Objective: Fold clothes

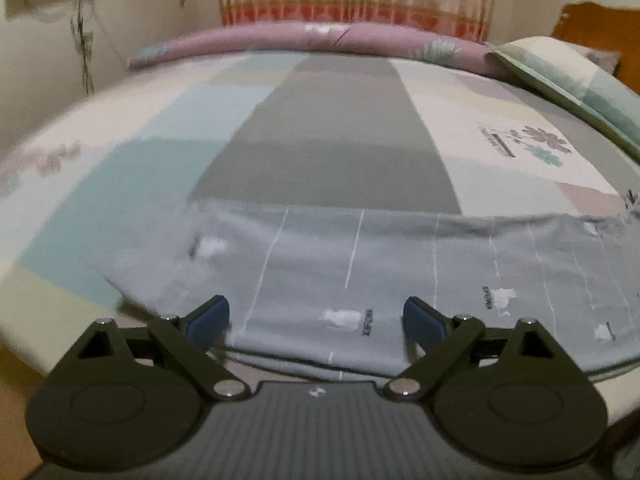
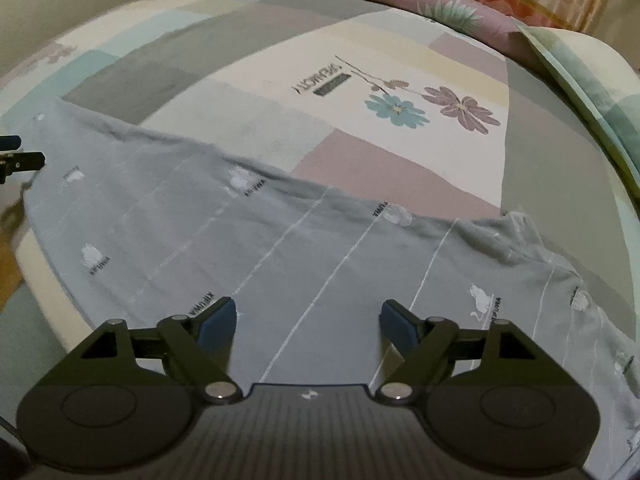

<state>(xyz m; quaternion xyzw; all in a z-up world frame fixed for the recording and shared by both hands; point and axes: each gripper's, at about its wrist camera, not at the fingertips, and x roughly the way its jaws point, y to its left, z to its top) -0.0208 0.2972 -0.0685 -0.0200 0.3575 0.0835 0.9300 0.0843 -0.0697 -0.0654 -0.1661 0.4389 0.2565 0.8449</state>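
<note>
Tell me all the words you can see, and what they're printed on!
"KIPUWA": my best reading, repeated beside small white animal prints on the grey garment; blurred in the left view.
Upside-down lettering by the flowers on the bedsheet: too blurred to read.
Small white logo on the right gripper: a sign, no letters.

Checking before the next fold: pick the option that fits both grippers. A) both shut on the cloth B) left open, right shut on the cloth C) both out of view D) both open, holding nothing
D: the left gripper and the right gripper each show blue pads spread wide apart above the grey cloth, with nothing between them.
</note>
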